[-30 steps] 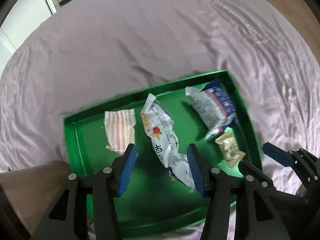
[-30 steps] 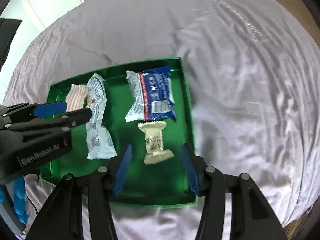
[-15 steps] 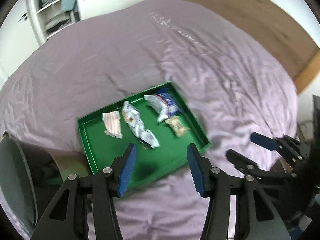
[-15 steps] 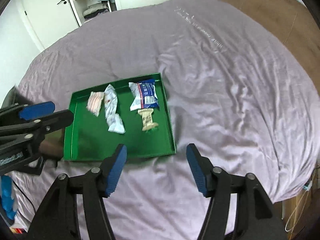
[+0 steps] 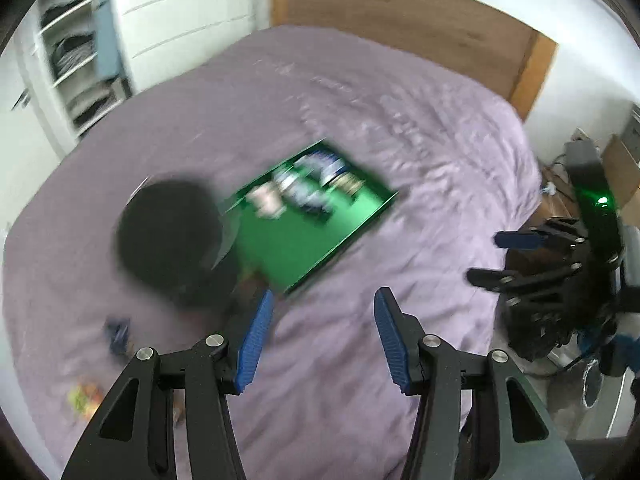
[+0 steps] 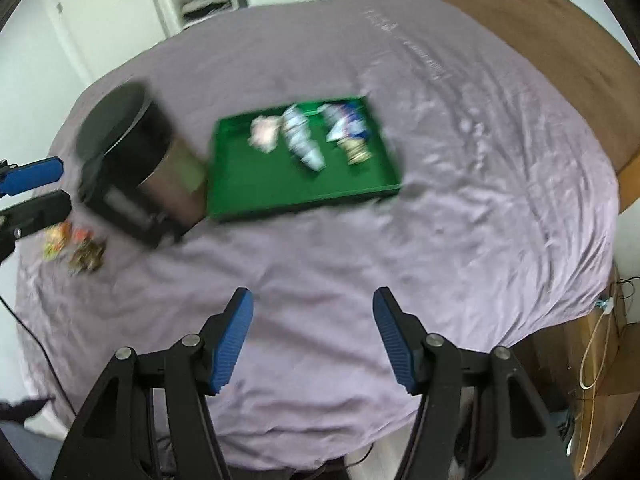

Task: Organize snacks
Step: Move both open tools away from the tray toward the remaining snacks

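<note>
Both tongs have pulled up and back from the green tray [image 6: 304, 192]; a second ago they hung right over it with the snacks filling the view, and now the tray sits small in the middle of the purple bed [image 6: 440, 220], well apart from either tool; the blur says the views are moving fast.

The left tongs [image 5: 322, 340] stand spread with nothing between the blue pads; the right tongs [image 6: 312, 340] stand spread too, wider than a second ago, and they also hold nothing.

Four snacks lie in the far half of the tray: a pale pink packet [image 6: 264, 130] at about 10 o'clock of the tray's middle, a white-and-blue packet [image 6: 302, 142] at 12, a larger blue-and-white bag [image 6: 344, 122] at 1 o'clock and a small beige packet [image 6: 354, 152] just below it; the near half is bare green.

A dark cylindrical bin [image 6: 136, 164] lies tipped just beside the tray's 9 o'clock edge; at 7 o'clock of the bin, loose on the sheet, lie a few small bright wrappers [image 6: 72, 246], too blurred to name.

My reading: the tray's snacks look placed and both tools have let go, so this stage seems done; the loose wrappers by the bin may be what remains, though I cannot tell whether they count as snacks or litter.
</note>
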Action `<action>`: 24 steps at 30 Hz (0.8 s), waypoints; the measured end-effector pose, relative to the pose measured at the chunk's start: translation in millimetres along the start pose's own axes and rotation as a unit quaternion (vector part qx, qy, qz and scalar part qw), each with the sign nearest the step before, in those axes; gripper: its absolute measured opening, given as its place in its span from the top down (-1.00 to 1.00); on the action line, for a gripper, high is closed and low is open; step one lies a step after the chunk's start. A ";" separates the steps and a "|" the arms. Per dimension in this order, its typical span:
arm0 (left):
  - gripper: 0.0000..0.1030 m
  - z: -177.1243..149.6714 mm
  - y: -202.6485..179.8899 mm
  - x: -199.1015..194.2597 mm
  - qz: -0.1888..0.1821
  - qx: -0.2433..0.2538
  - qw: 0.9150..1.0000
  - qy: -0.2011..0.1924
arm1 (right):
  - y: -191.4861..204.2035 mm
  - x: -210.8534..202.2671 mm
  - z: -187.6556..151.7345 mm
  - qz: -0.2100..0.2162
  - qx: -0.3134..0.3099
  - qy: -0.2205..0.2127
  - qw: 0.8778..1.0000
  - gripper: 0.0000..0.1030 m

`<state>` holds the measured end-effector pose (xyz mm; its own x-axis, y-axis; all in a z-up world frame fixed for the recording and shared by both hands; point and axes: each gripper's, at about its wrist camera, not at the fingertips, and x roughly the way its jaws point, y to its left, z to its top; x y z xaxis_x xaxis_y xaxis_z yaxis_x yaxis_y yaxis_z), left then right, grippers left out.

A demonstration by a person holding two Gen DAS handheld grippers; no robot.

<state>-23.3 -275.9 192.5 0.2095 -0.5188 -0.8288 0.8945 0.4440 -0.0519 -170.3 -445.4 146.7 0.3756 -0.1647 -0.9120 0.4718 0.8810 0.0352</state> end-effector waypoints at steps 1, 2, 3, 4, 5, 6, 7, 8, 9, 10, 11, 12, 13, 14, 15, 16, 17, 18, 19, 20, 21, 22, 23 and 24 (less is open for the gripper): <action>0.09 -14.6 15.2 -8.0 0.013 -0.011 1.000 0.000 | 12.4 -0.9 -4.3 0.004 -0.005 0.004 1.000 -0.56; 0.09 -25.6 27.8 -11.4 0.025 -0.018 1.000 -0.001 | 26.2 -2.1 -6.9 0.013 -0.013 0.007 1.000 -0.56; 0.09 -36.6 41.6 -15.1 0.037 -0.028 0.999 0.002 | 38.6 -3.3 -9.2 0.019 -0.023 0.010 1.000 -0.56; 0.09 -47.5 56.4 -18.2 0.046 -0.042 0.998 0.006 | 55.6 -4.8 -9.9 0.026 -0.039 0.013 0.999 -0.56; 0.09 -60.4 72.9 -22.6 0.058 -0.059 0.997 0.008 | 69.7 -6.3 -10.0 0.033 -0.054 0.015 0.998 -0.56; 0.09 -71.0 86.0 -26.2 0.070 -0.073 0.995 0.010 | 80.1 -7.7 -10.9 0.039 -0.066 0.016 0.997 -0.56; 0.09 -81.4 100.3 -29.8 0.081 -0.092 0.992 0.012 | 91.9 -8.1 -9.4 0.044 -0.082 0.017 0.995 -0.56; 0.09 -92.5 115.3 -35.2 0.092 -0.113 0.989 0.011 | 108.3 -9.7 -7.2 0.050 -0.102 0.017 0.993 -0.56; 0.09 -102.7 127.5 -40.0 0.103 -0.130 0.986 0.009 | 116.8 -10.2 -4.8 0.055 -0.111 0.018 0.992 -0.56; 0.09 -113.1 139.9 -46.0 0.112 -0.148 0.983 0.008 | 128.6 -12.6 -3.5 0.063 -0.121 0.018 0.990 -0.56; 0.09 -124.1 153.2 -53.3 0.121 -0.169 0.978 0.006 | 142.5 -14.7 0.2 0.071 -0.135 0.017 0.988 -0.56; 0.09 -134.1 164.2 -60.8 0.134 -0.186 0.973 0.003 | 150.6 -16.2 2.1 0.074 -0.143 0.016 0.987 -0.56; 0.09 -144.5 174.7 -67.9 0.146 -0.201 0.969 0.000 | 160.9 -18.1 5.2 0.079 -0.154 0.014 0.985 -0.56; 0.09 -154.8 183.8 -74.2 0.153 -0.213 0.965 -0.001 | 173.9 -21.2 9.2 0.086 -0.167 0.010 0.982 -0.56; 0.09 -165.9 193.3 -82.0 0.162 -0.229 0.960 -0.002 | 181.6 -22.9 11.7 0.089 -0.174 0.008 0.981 -0.56; 0.09 -176.4 201.6 -88.5 0.171 -0.242 0.955 -0.004 | 190.1 -24.6 14.8 0.094 -0.183 0.005 0.979 -0.56; 0.09 -183.7 207.0 -92.2 0.179 -0.250 0.952 -0.005 | 201.4 -27.4 17.9 0.099 -0.195 0.002 0.976 -0.56; 0.09 -192.4 213.6 -98.9 0.186 -0.261 0.947 -0.007 | 207.2 -28.7 19.6 0.101 -0.201 0.001 0.974 -0.56; 0.09 -203.7 220.4 -106.6 0.192 -0.277 0.941 -0.009 | 217.0 -30.9 21.8 0.106 -0.211 0.000 0.972 -0.56; 0.09 -211.6 225.8 -111.7 0.196 -0.288 0.937 -0.010 | 223.8 -32.4 23.2 0.110 -0.219 0.000 0.970 -0.56; 0.09 -219.3 230.1 -116.5 0.201 -0.297 0.933 -0.012 | 229.6 -32.3 24.4 0.110 -0.225 0.000 0.968 -0.56; 0.09 -227.6 234.1 -121.4 0.206 -0.305 0.930 -0.013 | 235.5 -33.3 25.6 0.111 -0.233 -0.001 0.966 -0.56; 0.09 -235.8 237.8 -126.8 0.210 -0.314 0.926 -0.014 | 242.7 -34.2 26.5 0.112 -0.241 0.000 0.964 -0.56; 0.09 -244.4 242.5 -131.3 0.213 -0.322 0.922 -0.016 | 248.2 -34.3 27.2 0.113 -0.246 0.001 0.963 -0.56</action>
<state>69.6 78.4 152.6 0.5087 -0.2126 -0.8343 0.3094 0.9494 -0.0533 -44.3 -233.2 197.9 0.4225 0.0566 -0.9046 -0.0578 0.9977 0.0354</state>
